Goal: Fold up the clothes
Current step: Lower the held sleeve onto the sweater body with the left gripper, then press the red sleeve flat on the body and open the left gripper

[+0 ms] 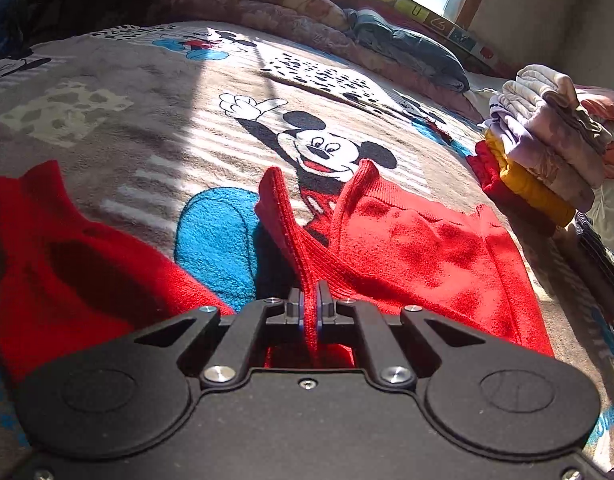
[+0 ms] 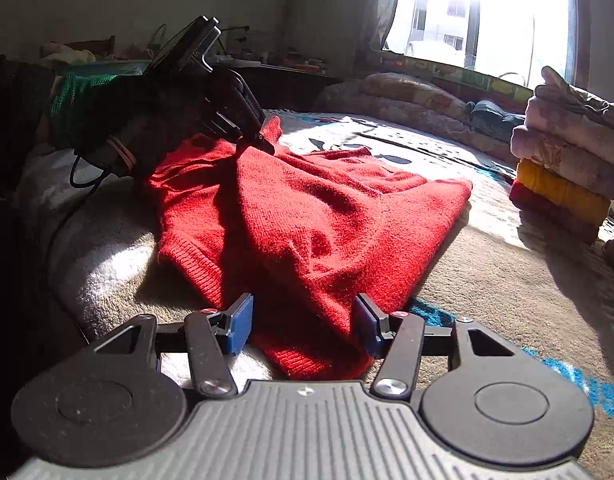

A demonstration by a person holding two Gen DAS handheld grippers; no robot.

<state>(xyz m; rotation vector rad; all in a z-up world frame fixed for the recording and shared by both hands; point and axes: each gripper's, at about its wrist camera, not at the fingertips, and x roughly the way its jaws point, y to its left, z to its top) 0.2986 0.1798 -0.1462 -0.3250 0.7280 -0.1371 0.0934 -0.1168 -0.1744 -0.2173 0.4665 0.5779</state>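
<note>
Red sweater (image 2: 307,216) on blanket (image 2: 487,280); folded stack (image 2: 567,168) beside.

Red knitted sweater (image 2: 307,216): fuzzy matt wool-like cloth with ribbed hems, lying on a plush, printed fleece blanket (image 1: 147,92), clamped by the matt black plastic left gripper (image 1: 310,304) with shiny metal screws; right gripper (image 2: 303,324), lower frame, bears smooth blue pads (image 2: 239,322).

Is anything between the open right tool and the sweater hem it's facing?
Nothing visible. The right tool is open with the sweater hem lying directly between its fingers on the blanket. The left tool is shut on a sweater edge farther back, clear of that hem.
</note>
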